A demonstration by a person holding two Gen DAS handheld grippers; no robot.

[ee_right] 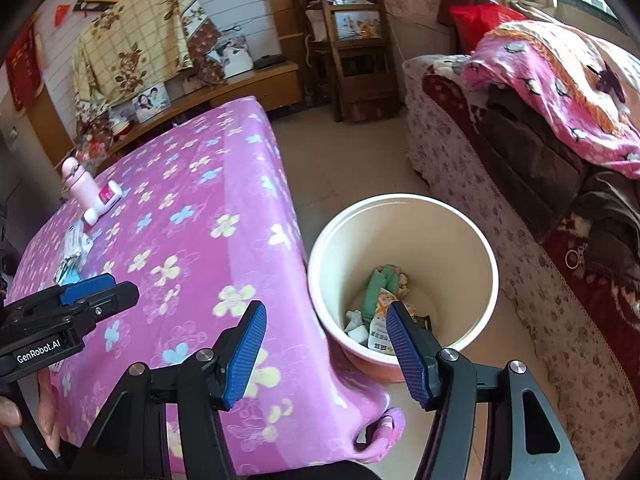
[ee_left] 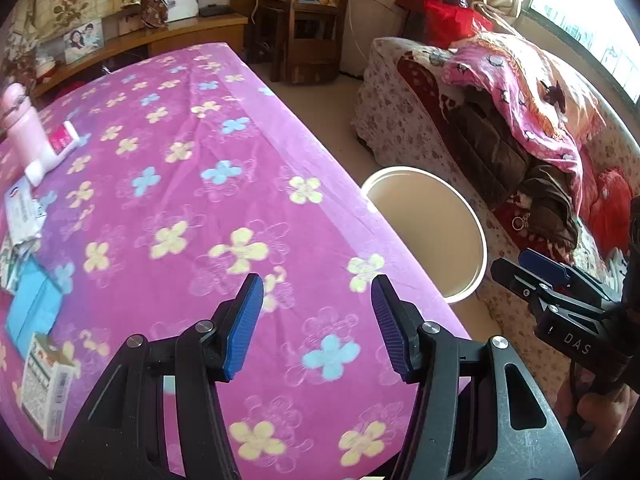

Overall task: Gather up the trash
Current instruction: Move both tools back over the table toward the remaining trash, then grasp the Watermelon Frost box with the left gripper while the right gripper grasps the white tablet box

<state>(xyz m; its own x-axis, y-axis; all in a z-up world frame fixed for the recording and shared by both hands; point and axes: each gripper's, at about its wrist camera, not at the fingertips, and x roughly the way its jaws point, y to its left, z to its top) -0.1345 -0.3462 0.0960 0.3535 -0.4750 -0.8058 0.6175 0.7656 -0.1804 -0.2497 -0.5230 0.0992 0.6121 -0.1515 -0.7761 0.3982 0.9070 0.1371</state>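
Note:
A cream bucket (ee_right: 478, 248) stands on the floor by the table's right edge, holding several pieces of trash (ee_right: 380, 304); its rim also shows in the left wrist view (ee_left: 476, 224). My left gripper (ee_left: 318, 320) is open and empty above the pink flowered tablecloth (ee_left: 192, 160). My right gripper (ee_right: 326, 344) is open and empty, hanging over the table's corner next to the bucket. At the table's left lie crumpled wrappers (ee_left: 20, 216), a blue packet (ee_left: 34, 304) and a small white carton (ee_left: 48, 392). The wrappers also show in the right wrist view (ee_right: 74, 252).
A pink bottle (ee_left: 22, 128) and a white tube (ee_left: 54, 152) stand at the table's far left. A sofa (ee_right: 520, 200) heaped with blankets is to the right of the bucket. A wooden shelf (ee_right: 352, 52) and a low cabinet (ee_right: 240, 88) are behind.

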